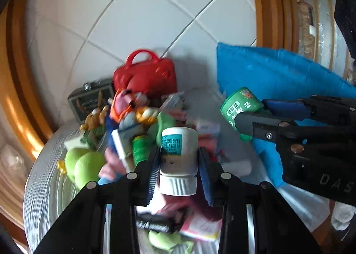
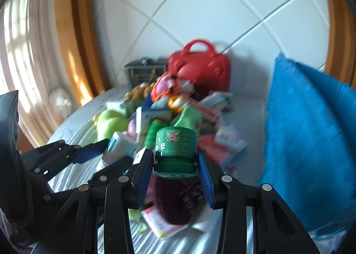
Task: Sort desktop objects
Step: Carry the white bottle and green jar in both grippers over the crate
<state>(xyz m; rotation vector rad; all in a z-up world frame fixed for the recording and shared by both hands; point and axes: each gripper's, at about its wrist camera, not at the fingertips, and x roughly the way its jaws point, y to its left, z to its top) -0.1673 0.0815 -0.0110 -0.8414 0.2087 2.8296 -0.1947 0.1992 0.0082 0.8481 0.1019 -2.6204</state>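
Note:
My left gripper (image 1: pixel 178 160) is shut on a white pill bottle (image 1: pixel 179 156) with a teal label and ribbed white cap, held above the pile. My right gripper (image 2: pixel 175 160) is shut on a green jar (image 2: pixel 175 149) with a dark green lid. The right gripper and its green jar (image 1: pixel 241 107) show at the right of the left wrist view. The left gripper with the white bottle (image 2: pixel 119 147) shows at the left of the right wrist view. Below lies a pile of toys, boxes and packets (image 1: pixel 133 125).
A red handbag (image 1: pixel 145 74) and a grey metal case (image 1: pixel 89 98) stand at the back by the tiled wall. A blue cloth bag (image 2: pixel 309 125) is on the right. Green plush (image 1: pixel 85 165) lies at the left of the pile. The table has a grey striped cover (image 2: pixel 73 125).

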